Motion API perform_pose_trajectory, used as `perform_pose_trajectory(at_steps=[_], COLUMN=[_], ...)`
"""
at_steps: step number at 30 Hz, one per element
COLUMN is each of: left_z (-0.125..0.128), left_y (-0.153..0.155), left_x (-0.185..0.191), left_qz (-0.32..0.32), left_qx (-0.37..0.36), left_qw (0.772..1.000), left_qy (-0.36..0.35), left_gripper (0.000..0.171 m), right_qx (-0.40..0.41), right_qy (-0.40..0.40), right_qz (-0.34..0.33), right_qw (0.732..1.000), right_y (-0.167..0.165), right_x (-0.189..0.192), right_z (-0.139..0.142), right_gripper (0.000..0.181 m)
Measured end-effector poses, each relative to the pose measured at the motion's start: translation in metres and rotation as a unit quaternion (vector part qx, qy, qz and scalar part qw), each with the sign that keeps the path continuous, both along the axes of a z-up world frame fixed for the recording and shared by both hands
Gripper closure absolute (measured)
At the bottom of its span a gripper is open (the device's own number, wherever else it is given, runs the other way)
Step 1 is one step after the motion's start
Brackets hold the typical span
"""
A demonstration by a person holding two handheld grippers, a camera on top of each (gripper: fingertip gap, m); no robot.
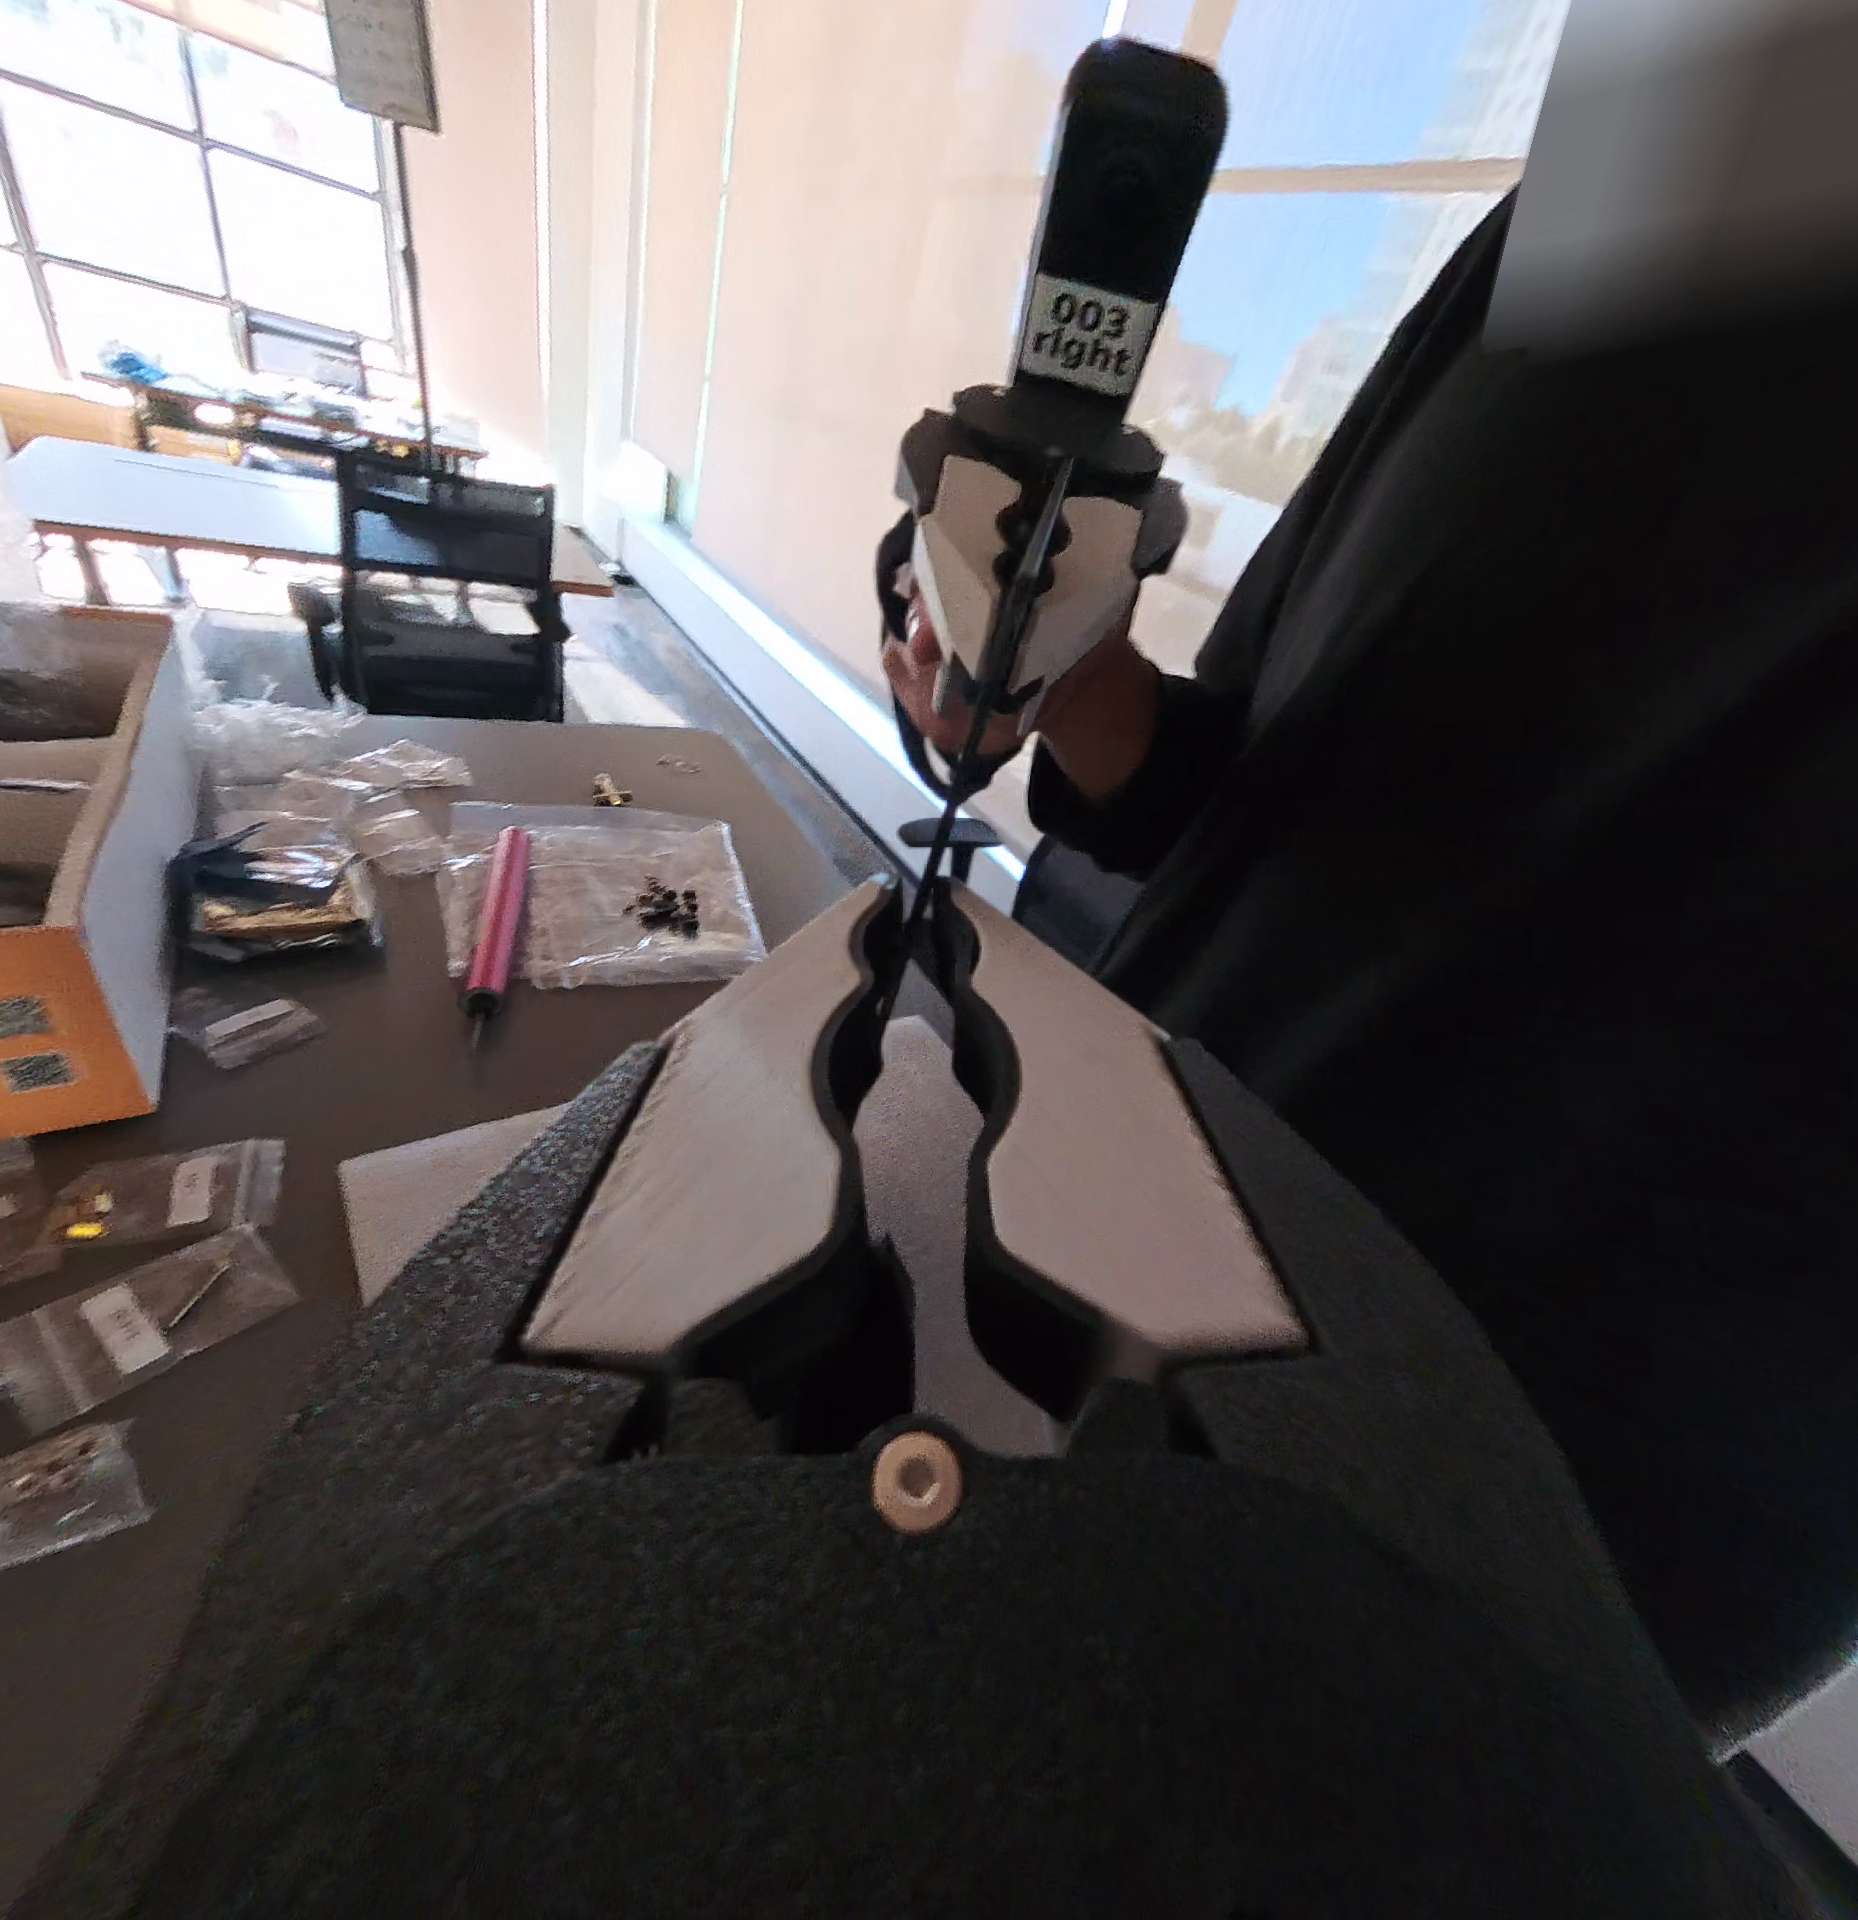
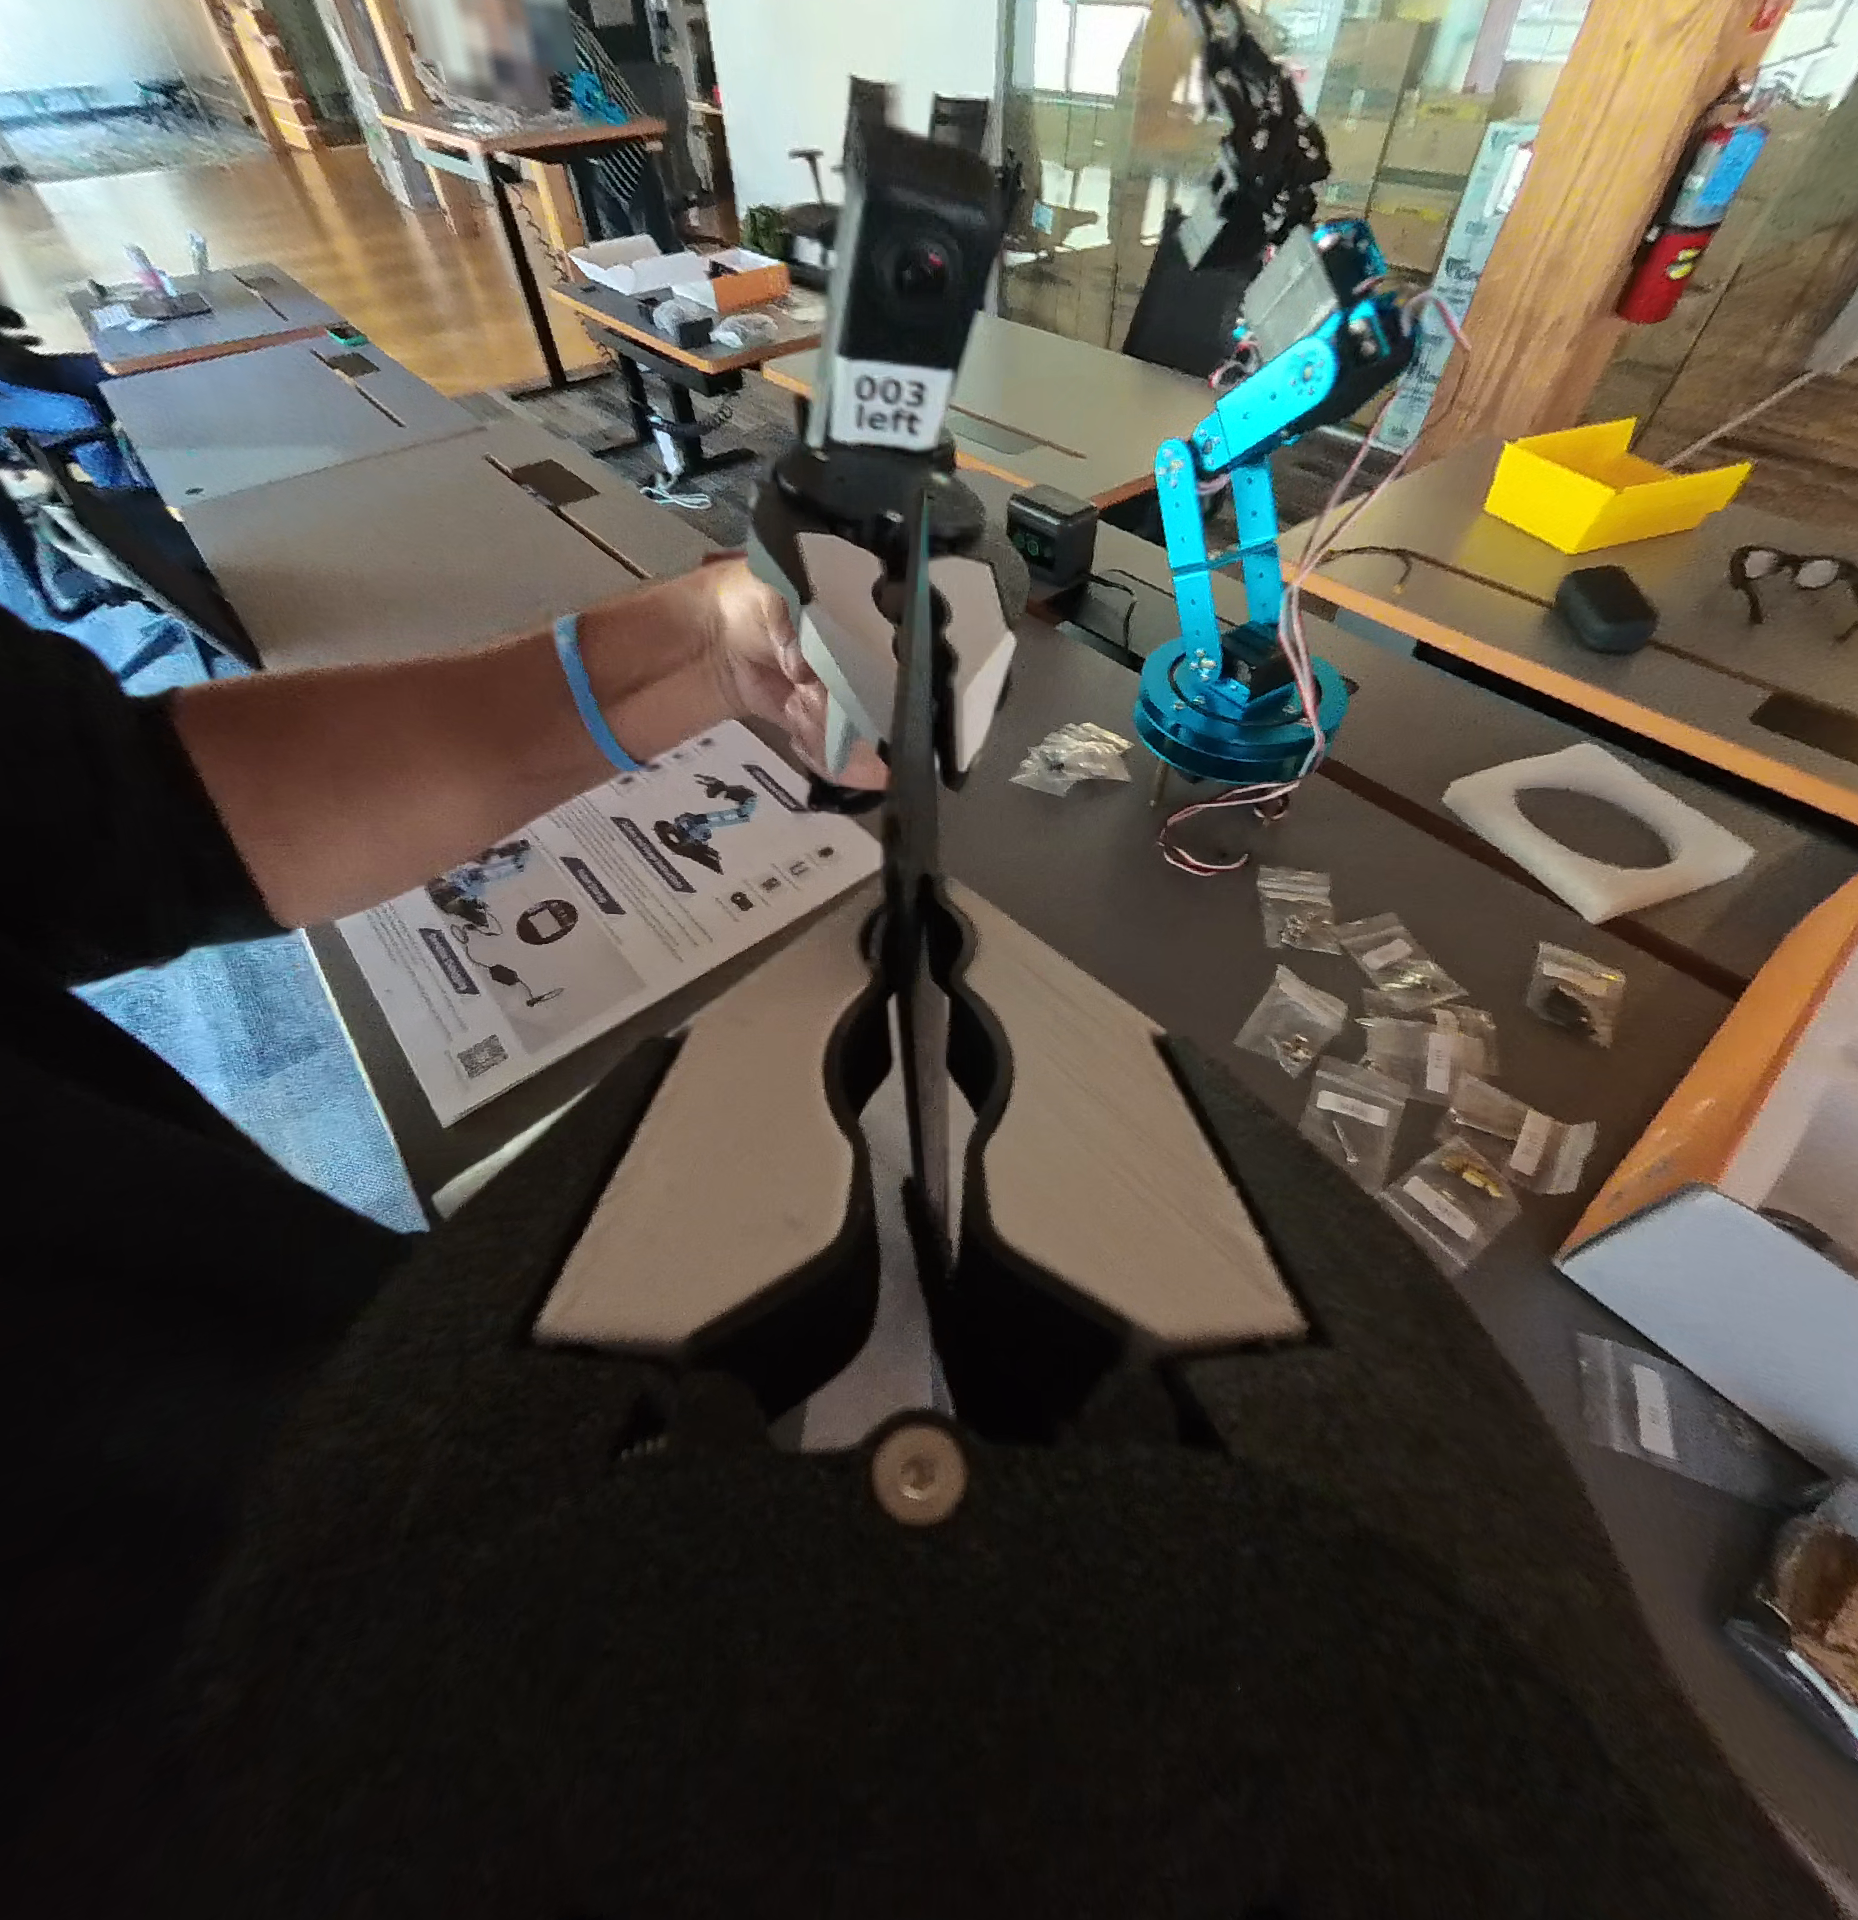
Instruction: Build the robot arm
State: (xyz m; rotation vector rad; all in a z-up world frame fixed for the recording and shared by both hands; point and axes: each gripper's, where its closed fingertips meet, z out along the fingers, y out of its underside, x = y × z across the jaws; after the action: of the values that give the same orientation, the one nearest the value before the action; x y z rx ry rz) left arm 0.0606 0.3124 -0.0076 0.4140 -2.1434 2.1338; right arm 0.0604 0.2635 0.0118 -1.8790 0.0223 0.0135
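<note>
Both claws (image 1: 909,925) (image 2: 909,914) clamped, facing

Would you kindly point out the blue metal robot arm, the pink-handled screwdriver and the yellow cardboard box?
blue metal robot arm (image 2: 1249,561): right wrist view, upright strut.
pink-handled screwdriver (image 1: 497,912): left wrist view, handle.
yellow cardboard box (image 2: 1590,499): right wrist view, front wall.

Your left gripper (image 1: 917,914) pinches thin black flat strip (image 1: 982,727) | right gripper (image 1: 1018,613) clamps far end | above grey table (image 1: 405,1081)

Each gripper has a rough, speckled black body, two pale grey fingers with wavy black inner edges, and a silver screw at the near middle. The left gripper (image 1: 909,935) and right gripper (image 2: 920,925) each carry a black camera with a white label. The person wears black sleeves and a blue wristband (image 2: 587,691).
</note>
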Motion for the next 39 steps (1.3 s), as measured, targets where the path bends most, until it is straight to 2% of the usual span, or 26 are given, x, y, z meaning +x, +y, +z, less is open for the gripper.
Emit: perform_pose_trajectory(at_steps=[4,6,7,8,10,13,14,16,17,19,20,22,24,25,28,34,39], left_z=[-0.001,-0.003,-0.003,-0.004,-0.004,-0.007,-0.006,-0.002,-0.006,-0.028,-0.051,-0.116,-0.168,-0.181,-0.195,-0.211,-0.216], left_y=[0.003,0.007,0.009,0.011,0.014,0.021,0.028,0.058,0.069,0.059,0.038,-0.010,-0.032,-0.037,-0.044,-0.045,-0.049], left_x=[-0.009,-0.012,-0.012,-0.011,-0.005,0.017,0.026,0.035,0.027,-0.014,-0.038,-0.081,-0.102,-0.105,-0.102,-0.090,-0.089], left_qz=[-0.027,-0.032,-0.031,-0.029,-0.010,0.077,0.138,0.282,0.337,0.365,0.344,0.267,0.223,0.210,0.165,0.097,0.073], left_qx=[-0.026,-0.029,-0.029,-0.032,-0.039,-0.032,-0.030,-0.049,-0.051,-0.015,0.029,0.168,0.288,0.311,0.305,0.341,0.351], left_qw=[0.999,0.999,0.999,0.999,0.999,0.996,0.990,0.957,0.939,0.930,0.937,0.946,0.929,0.925,0.937,0.935,0.933], left_qy=[-0.010,-0.012,-0.011,-0.007,0.000,0.026,0.030,0.044,0.050,0.042,0.048,0.072,0.066,0.055,0.049,0.028,0.016], left_gripper=[0.168,0.168,0.168,0.168,0.168,0.161,0.152,0.147,0.147,0.150,0.150,0.150,0.155,0.157,0.161,0.158,0.159], right_qx=[0.049,0.015,-0.017,-0.032,0.004,-0.011,-0.013,-0.012,-0.010,-0.001,0.002,0.006,0.009,0.012,0.018,0.025,0.026], right_qy=[0.003,0.023,0.032,0.032,0.019,0.019,0.024,0.018,0.020,0.026,0.026,0.023,0.022,0.021,0.024,0.035,0.030], right_qz=[0.034,0.053,0.062,0.069,0.051,0.017,0.011,-0.005,-0.009,-0.017,-0.019,-0.017,-0.015,-0.013,0.000,0.008,-0.008], right_qw=[0.998,0.998,0.997,0.997,0.998,1.000,1.000,1.000,1.000,1.000,0.999,1.000,1.000,1.000,1.000,0.999,0.999], right_y=[-0.001,-0.002,-0.004,-0.004,-0.001,0.002,0.002,0.000,-0.002,-0.006,-0.007,-0.009,-0.009,-0.009,-0.009,-0.007,-0.005], right_x=[-0.008,-0.007,-0.006,-0.006,-0.001,0.014,0.017,0.024,0.026,0.028,0.028,0.027,0.024,0.023,0.018,0.012,0.016], right_z=[-0.009,-0.044,-0.068,-0.085,-0.085,-0.085,-0.085,-0.087,-0.087,-0.088,-0.088,-0.087,-0.087,-0.087,-0.087,-0.086,-0.086], right_gripper=[0.179,0.158,0.155,0.164,0.179,0.181,0.181,0.181,0.181,0.181,0.181,0.180,0.180,0.180,0.180,0.181,0.180])
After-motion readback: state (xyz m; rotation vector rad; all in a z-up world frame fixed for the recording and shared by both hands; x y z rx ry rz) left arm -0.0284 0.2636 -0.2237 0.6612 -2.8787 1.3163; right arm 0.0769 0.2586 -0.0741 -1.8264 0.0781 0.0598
